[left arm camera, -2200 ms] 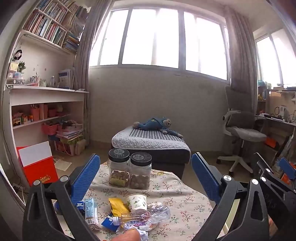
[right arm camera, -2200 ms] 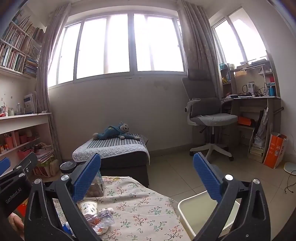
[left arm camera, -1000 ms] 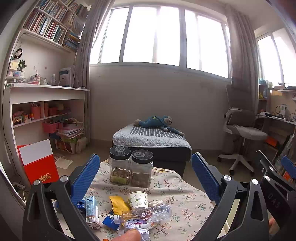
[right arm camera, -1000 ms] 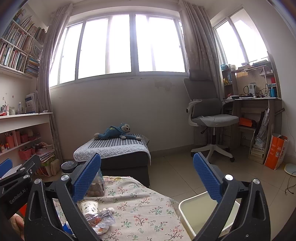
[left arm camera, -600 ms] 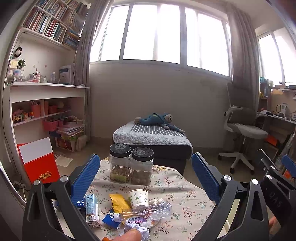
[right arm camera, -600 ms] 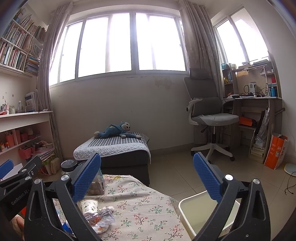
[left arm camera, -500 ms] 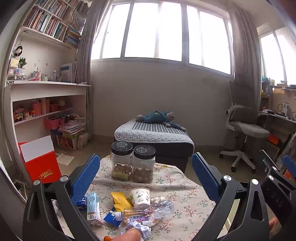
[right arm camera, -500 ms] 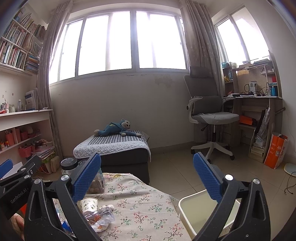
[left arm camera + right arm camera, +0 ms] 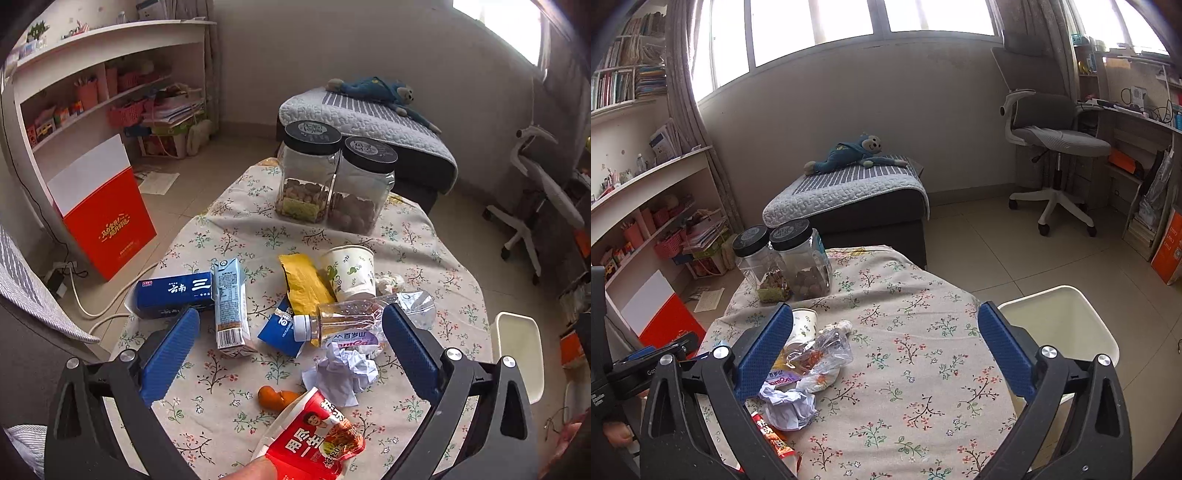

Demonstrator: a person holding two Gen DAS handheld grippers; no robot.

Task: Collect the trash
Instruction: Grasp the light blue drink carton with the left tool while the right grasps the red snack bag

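A small table under a floral tablecloth (image 9: 229,236) holds a heap of trash. Toward the left edge lies a dark blue carton (image 9: 173,291), and touching its right end a pale blue drink carton (image 9: 229,302) lies flat, barcode toward the near edge. Next comes a yellow wrapper (image 9: 303,284) overlapping a blue packet (image 9: 282,328), then a paper cup (image 9: 349,271) standing upside down with green swirls on it. A clear plastic bottle (image 9: 343,319) lies on its side in front of the cup, white cap pointing left. Just nearer sits a ball of crumpled white paper (image 9: 343,373), with a small orange scrap (image 9: 275,398) to its left and a red snack packet (image 9: 314,439) at the near edge. Two black-lidded jars (image 9: 334,181) stand side by side at the far edge.

The left gripper (image 9: 290,360) hangs over the heap with its blue pads spread wide, holding nothing. The right gripper (image 9: 884,356) is likewise wide open and empty, above the bare right part of the cloth. Off the table's right edge, on the floor, stands a white bin (image 9: 1058,325).
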